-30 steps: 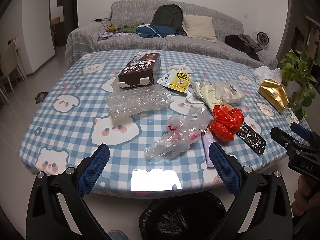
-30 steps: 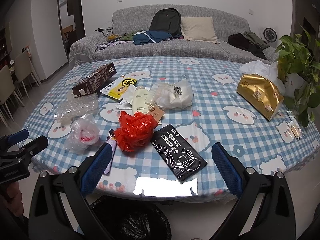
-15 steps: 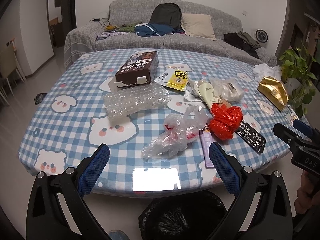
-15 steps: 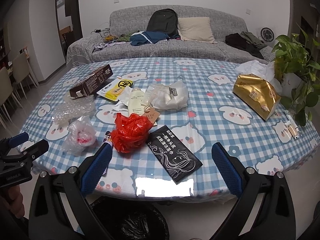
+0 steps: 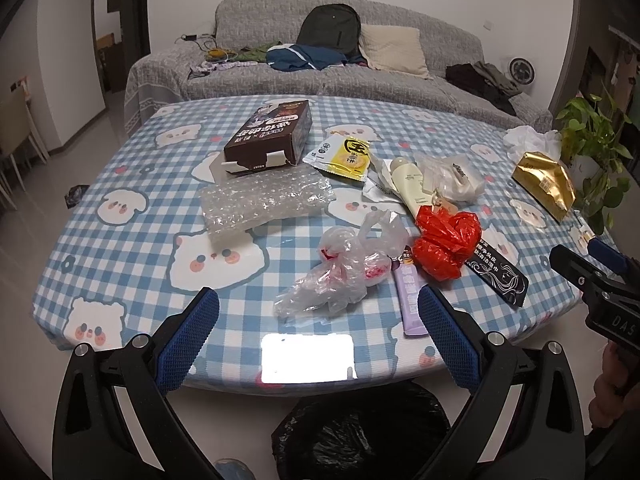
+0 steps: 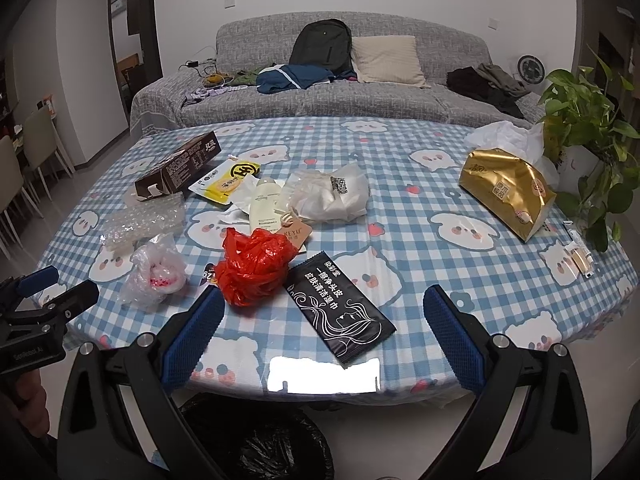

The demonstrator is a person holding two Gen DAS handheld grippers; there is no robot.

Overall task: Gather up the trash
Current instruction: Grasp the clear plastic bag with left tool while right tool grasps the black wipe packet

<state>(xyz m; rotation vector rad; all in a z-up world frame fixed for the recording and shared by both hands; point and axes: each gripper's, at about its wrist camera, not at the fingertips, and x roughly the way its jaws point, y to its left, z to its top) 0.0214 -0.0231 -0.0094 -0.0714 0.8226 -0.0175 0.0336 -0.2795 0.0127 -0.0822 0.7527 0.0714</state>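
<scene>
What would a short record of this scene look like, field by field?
Setting: round table with blue checked cloth, grey sofa behind
Trash nearest the front edge: crumpled red plastic bag, clear knotted plastic bag, black flat sachet, purple sachet
Further back: bubble wrap sheet, dark brown carton, yellow packet
Bin: black bin bag on the floor below the table edge
Left tool: open, empty
Right tool: open, empty

On the bench (image 5: pixel 120 184) we see a crumpled red plastic bag (image 5: pixel 446 242) beside a clear knotted bag (image 5: pixel 346 270), flat bubble wrap (image 5: pixel 260 200), a brown carton (image 5: pixel 270 138), a yellow sachet (image 5: pixel 348 156), and a black wipes packet (image 6: pixel 340 314). A black-lined bin (image 5: pixel 360 436) stands below the near edge.
</scene>
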